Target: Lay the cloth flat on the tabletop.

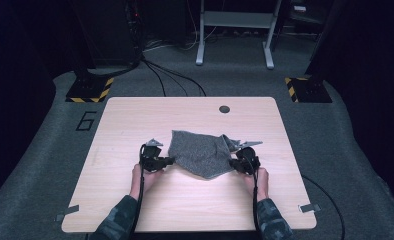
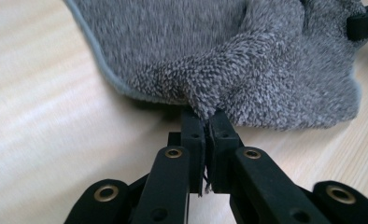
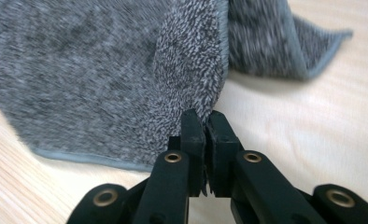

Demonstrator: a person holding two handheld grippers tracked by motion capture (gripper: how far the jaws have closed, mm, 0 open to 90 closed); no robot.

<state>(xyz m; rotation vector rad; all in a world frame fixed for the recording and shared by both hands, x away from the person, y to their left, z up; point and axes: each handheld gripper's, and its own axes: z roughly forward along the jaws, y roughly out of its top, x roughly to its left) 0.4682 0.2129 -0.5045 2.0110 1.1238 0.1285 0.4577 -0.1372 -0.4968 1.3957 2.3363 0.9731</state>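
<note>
Towel [image 1: 200,152] mid-table [image 1: 135,120], left gripper [image 1: 169,161] at its left, right gripper [image 1: 233,162] at its right

The right gripper [image 3: 204,122] is pinching a raised fold of a grey, fuzzy terry-cloth towel [image 3: 79,70] between its two black jaws, which are standing pressed together with only the cloth between them. The towel is spreading away to the left and upward, its smooth grey hem running along the lower edge. A folded corner is sticking out at the upper right. All of it is lying on a pale wood-grain tabletop [image 3: 313,130].
</note>
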